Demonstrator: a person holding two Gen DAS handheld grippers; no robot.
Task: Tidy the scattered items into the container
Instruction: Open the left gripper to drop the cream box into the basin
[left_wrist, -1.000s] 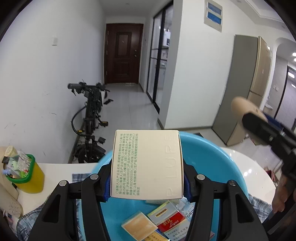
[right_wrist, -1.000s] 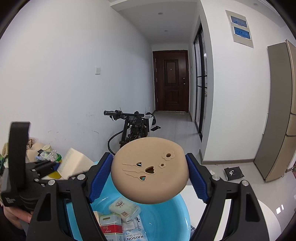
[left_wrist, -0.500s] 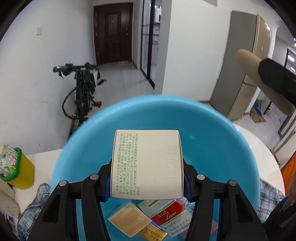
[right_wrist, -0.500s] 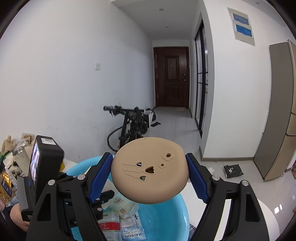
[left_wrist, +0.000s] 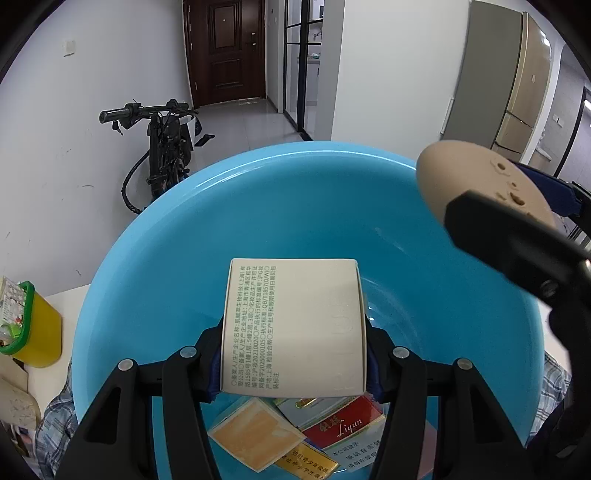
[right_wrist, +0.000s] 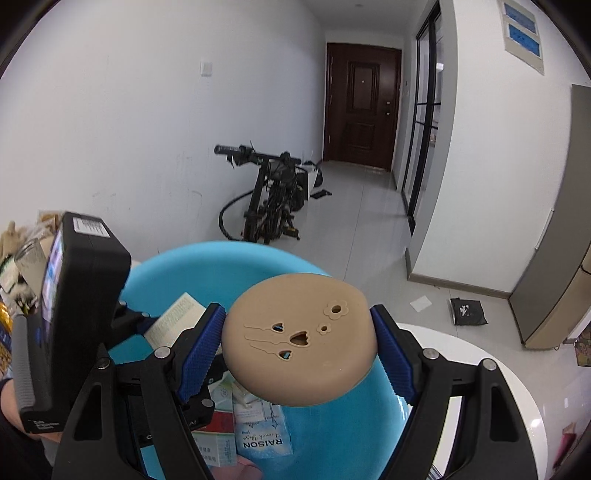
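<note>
Above blue basin (left_wrist: 155, 295), left gripper (left_wrist: 293, 365) clamps box (left_wrist: 295, 325), right gripper (right_wrist: 299, 354) clamps disc (right_wrist: 299, 350).

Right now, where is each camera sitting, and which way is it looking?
Left wrist: on the left gripper, looking down into the blue basin; its fingers clamp a cream box.
Right wrist: on the right gripper, facing the hallway over the basin; its fingers clamp a tan round case, and the left gripper shows beside it.
Shared: basin, both held things, bicycle, brown door.
</note>
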